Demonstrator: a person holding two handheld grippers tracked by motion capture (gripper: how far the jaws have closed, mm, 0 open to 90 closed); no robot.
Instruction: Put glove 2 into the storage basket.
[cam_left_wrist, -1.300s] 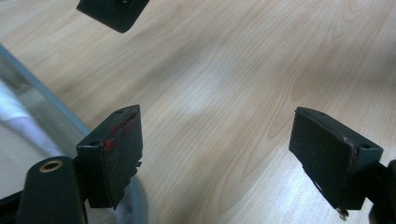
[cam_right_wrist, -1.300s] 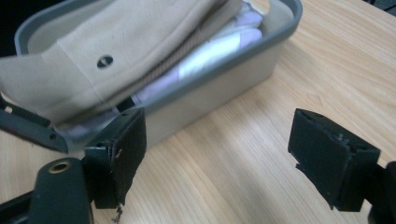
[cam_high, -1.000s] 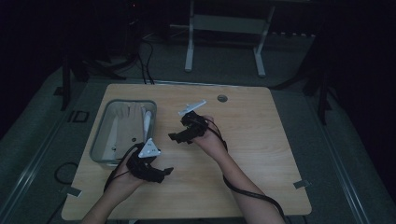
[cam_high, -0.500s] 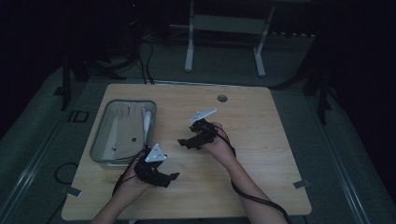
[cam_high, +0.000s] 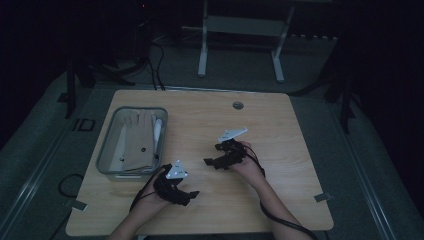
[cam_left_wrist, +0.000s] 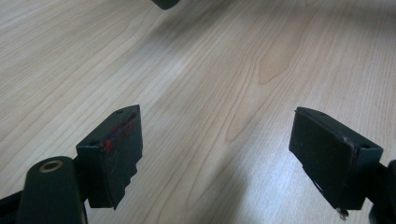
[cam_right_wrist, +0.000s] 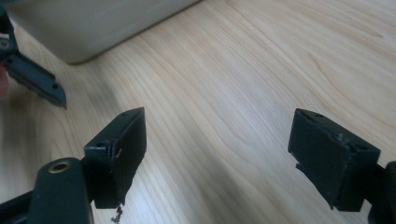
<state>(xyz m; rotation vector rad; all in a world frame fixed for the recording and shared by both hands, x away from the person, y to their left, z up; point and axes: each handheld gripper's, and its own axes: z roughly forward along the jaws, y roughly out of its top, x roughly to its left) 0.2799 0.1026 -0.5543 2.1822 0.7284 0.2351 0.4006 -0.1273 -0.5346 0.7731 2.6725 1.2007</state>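
Both grippers are drawing back toward the person and sinking over the bare table (cam_high: 280, 125). The left gripper (cam_high: 192, 194) and right gripper (cam_high: 209, 162) are holding their jaws spread and empty, while the glove (cam_high: 137, 142) is lying lengthwise in the tray (cam_high: 107, 150), nearer the left gripper.

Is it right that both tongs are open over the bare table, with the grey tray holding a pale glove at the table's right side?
Not quite: the grey tray with the pale glove sits at the table's left side, as the high view shows. Left tongs and right tongs are open.
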